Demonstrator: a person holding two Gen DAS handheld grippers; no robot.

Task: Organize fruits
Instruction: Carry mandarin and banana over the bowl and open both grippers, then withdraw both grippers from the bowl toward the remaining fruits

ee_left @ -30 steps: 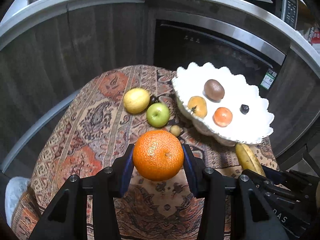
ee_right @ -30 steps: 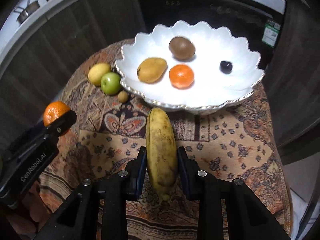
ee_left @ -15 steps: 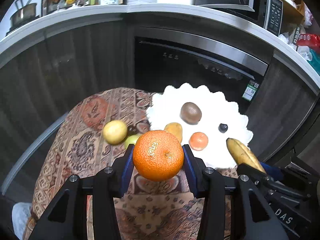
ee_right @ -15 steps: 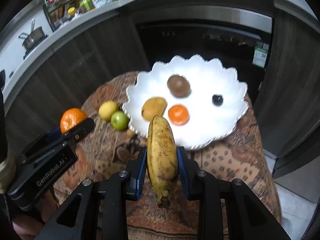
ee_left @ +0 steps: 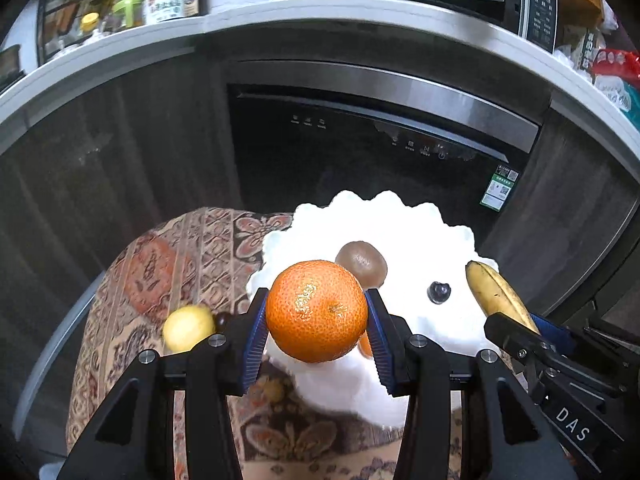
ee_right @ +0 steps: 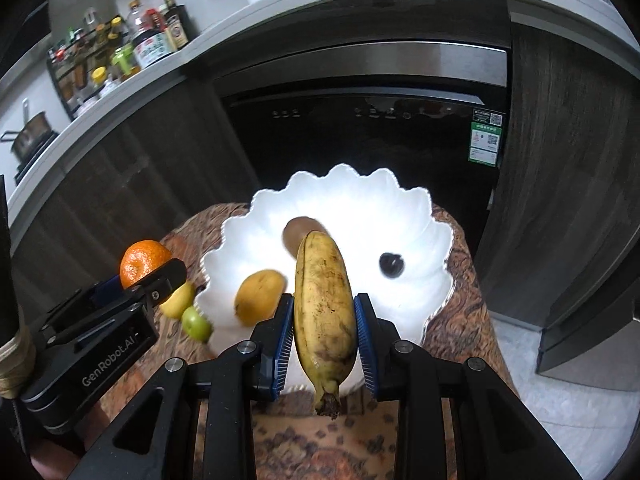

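The left gripper [ee_left: 316,322] has its jaws closed on a large orange [ee_left: 316,310], held in the air over the near rim of the white scalloped bowl [ee_right: 420,220]. The right gripper [ee_right: 323,334] grips a spotted banana [ee_right: 325,312] across its middle, stem end toward the camera, tip pointing out over the bowl.

The bowl sits on a surface covered by a patterned cloth [ee_left: 192,248], toward the side nearest a dark built-in appliance [ee_right: 360,128]. Inside it lie a brown kiwi [ee_left: 361,267] near the middle, a small dark fruit [ee_right: 391,265] (a plum or cherry, too blurred to tell) to its right, and a yellow-orange fruit [ee_right: 258,297] on the left part. A smaller orange fruit [ee_left: 365,346] shows only as a sliver behind the left gripper's jaw in the left wrist view.

Outside the bowl, on the cloth just beside its left rim, rest a yellow lemon [ee_left: 188,327] and a green apple [ee_right: 196,322], close together.
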